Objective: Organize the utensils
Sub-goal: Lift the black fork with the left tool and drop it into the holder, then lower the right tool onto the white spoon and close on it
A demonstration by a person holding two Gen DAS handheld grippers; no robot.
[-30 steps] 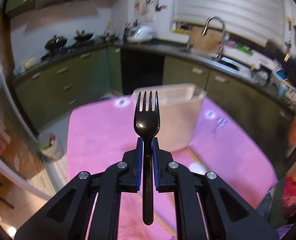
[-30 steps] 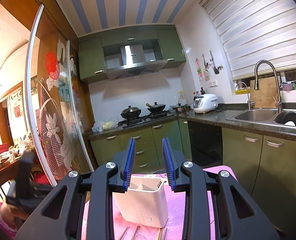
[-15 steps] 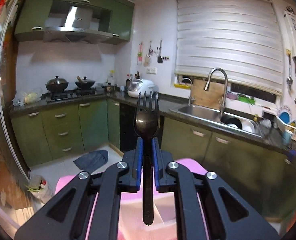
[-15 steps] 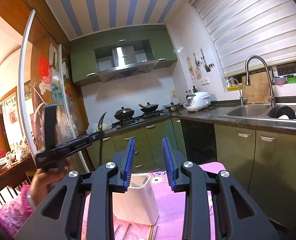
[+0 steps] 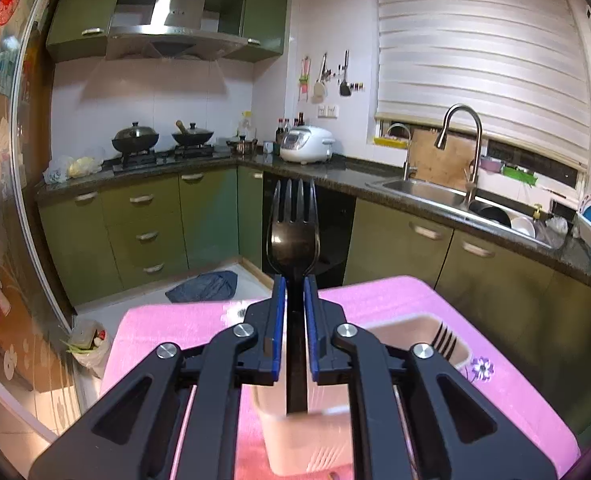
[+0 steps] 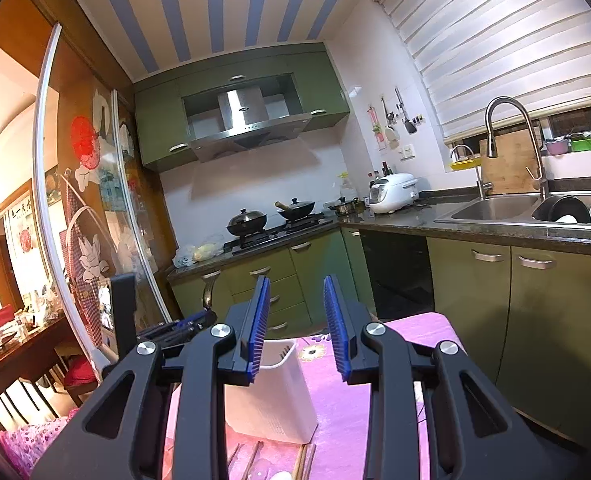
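My left gripper (image 5: 293, 292) is shut on a black plastic fork (image 5: 293, 236), tines up, its handle end hanging just over the near rim of the white utensil holder (image 5: 307, 440). Another black fork (image 5: 443, 344) stands in the holder's far compartment. In the right wrist view my right gripper (image 6: 295, 320) is open and empty, above and in front of the same holder (image 6: 271, 396). The left gripper (image 6: 175, 326) shows there at the left, beside the holder. Wooden chopsticks (image 6: 307, 460) lie on the pink cloth in front of the holder.
The pink flowered tablecloth (image 5: 495, 384) covers the table under the holder. Green cabinets, a sink with a tap (image 5: 459, 148) and a stove with pans (image 5: 135, 140) run behind. A bin bag (image 5: 87, 344) sits on the floor at the left.
My left gripper tilted up level, then came down toward the holder, which now sits right under the fork's handle. My right gripper stayed open and drifted slightly.
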